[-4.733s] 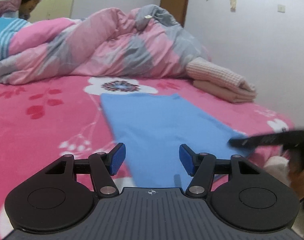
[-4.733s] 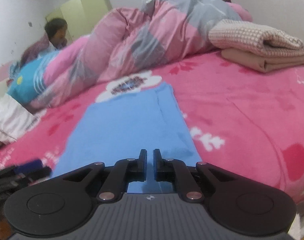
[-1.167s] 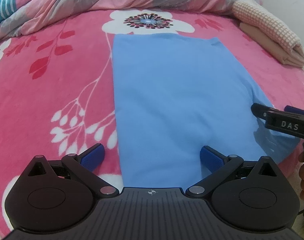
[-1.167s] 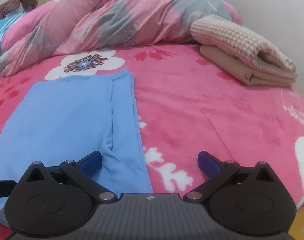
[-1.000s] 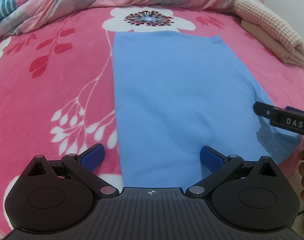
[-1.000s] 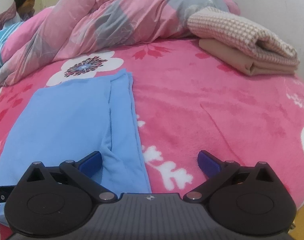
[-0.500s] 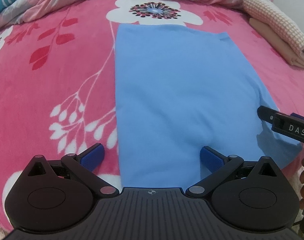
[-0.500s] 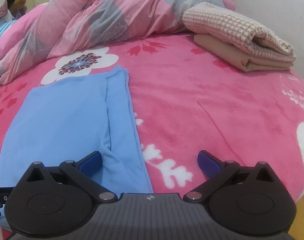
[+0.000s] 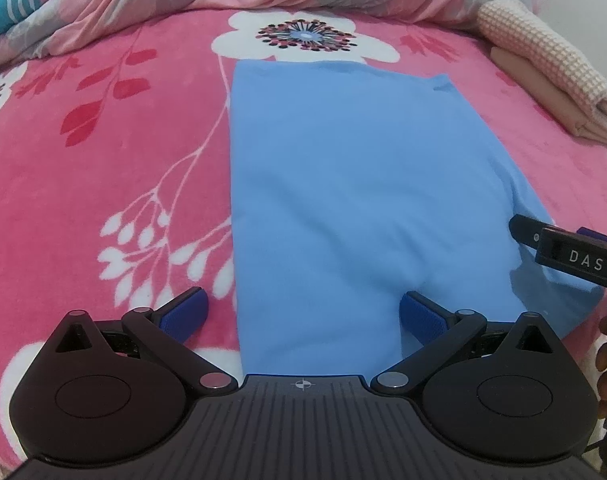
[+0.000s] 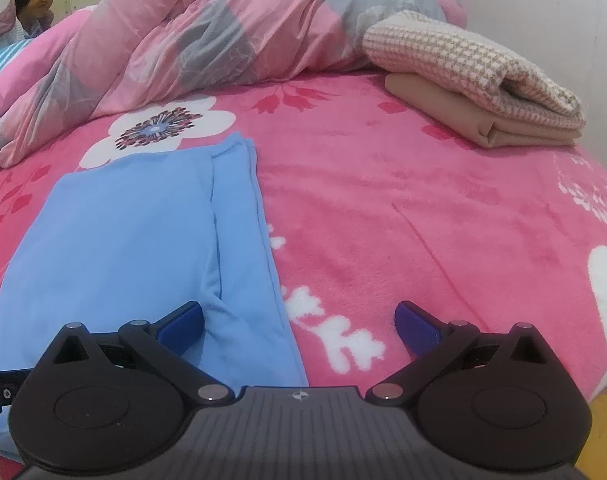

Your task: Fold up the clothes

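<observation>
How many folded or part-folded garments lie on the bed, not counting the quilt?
3: the blue garment lies flat in the middle before both open grippers; the checked knit sits on the tan garment at the far right. The quilt may hide more.

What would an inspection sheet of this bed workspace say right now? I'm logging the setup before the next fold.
Surface: pink floral blanket, flat.
Job's things: blue garment lies flat, its long sides folded in; right flap visible.
Clutter: folded checked and tan clothes; bunched quilt.
Grippers: left tool open over garment's left edge; right tool open over its right edge.
Cables: nothing seen.
Surroundings: white wall; a person beyond the quilt.
</observation>
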Tool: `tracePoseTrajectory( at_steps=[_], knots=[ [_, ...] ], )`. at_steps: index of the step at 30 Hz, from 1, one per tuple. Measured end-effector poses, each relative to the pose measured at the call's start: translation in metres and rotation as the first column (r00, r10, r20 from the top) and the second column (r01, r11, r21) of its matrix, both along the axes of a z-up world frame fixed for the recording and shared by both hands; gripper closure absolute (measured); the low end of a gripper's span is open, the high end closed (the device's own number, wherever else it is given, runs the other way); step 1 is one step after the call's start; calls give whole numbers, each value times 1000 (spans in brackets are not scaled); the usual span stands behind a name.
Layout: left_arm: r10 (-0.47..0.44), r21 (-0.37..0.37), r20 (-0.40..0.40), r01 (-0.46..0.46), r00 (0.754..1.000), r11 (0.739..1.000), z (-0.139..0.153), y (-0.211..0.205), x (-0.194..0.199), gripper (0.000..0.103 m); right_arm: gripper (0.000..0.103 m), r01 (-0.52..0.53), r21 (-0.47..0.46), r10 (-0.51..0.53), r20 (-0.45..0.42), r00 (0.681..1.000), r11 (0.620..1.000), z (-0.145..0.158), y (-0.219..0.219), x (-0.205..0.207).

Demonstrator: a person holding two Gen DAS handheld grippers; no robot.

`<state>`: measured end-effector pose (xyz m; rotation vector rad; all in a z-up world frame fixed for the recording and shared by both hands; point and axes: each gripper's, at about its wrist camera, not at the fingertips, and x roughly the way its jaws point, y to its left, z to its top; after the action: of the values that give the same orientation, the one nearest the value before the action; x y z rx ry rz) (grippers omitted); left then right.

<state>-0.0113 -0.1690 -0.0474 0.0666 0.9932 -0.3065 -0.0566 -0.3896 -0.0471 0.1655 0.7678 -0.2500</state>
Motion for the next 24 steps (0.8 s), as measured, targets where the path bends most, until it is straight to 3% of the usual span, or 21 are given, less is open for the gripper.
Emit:
tracePoseTrajectory(
  at_steps=[7,11,14,19,24],
  knots=[
    [-66,-49,40,68,997,996,4,14,-5,0,0,-15,-6,15,13,1000,1000,-1,1,-2],
    [-83,-218,163,118,983,969,14,40,-14,0,0,-35,6,35,-11,999,999,7,-3,4],
    [-100,-300,196,157,976,941,18,52,-6,0,0,-57,14,57,35,998,998,20,-6,6],
    [-29,-379,195,102,980,920,15,66,20,0,0,-163,147,144,132,981,976,33,-25,26],
    [8,-384,216,78,976,920,7,72,43,5,9,-268,287,233,150,961,920,26,-49,60]
  ],
)
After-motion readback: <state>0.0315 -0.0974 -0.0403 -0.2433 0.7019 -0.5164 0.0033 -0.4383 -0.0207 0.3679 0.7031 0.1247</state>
